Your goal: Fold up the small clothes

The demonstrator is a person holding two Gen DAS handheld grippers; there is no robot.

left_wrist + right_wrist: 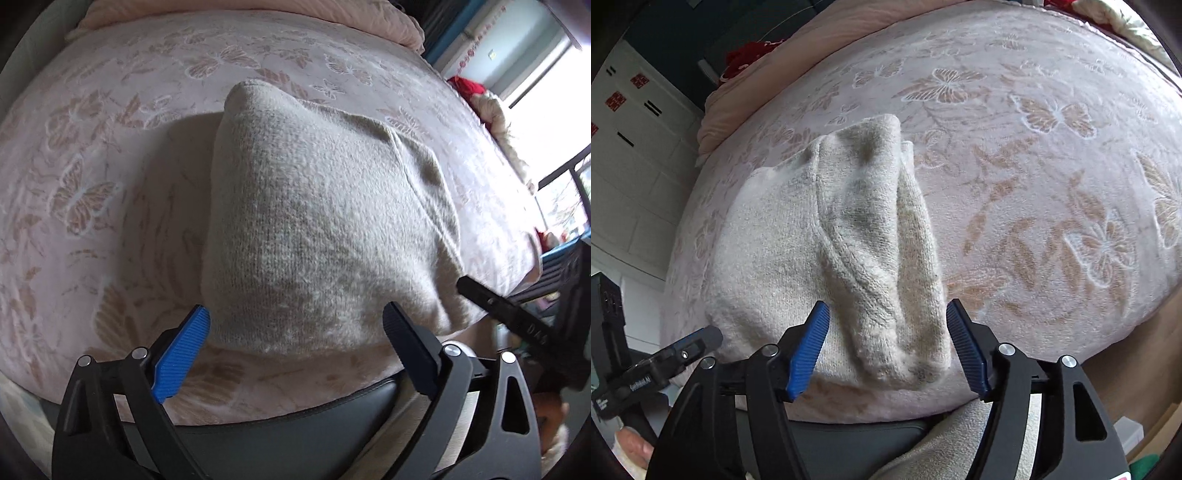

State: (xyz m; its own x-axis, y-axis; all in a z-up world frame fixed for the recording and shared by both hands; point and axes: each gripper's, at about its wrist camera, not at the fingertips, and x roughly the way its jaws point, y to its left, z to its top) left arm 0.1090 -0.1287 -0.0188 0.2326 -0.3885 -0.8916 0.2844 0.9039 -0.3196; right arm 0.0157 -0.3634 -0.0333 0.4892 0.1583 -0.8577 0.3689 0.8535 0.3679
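The folded beige knit garment lies near the bed's near edge, long axis running away from both grippers. Left gripper and right gripper: jaws wide apart, holding nothing, straddling its near hem.

Partly legible "GenRobot.AI" on left tongs.

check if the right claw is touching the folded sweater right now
Cannot tell. In the right wrist view the right claw is open, straddling the beige sweater; the left pad overlaps the knit, but contact or a gap above it is not plain.
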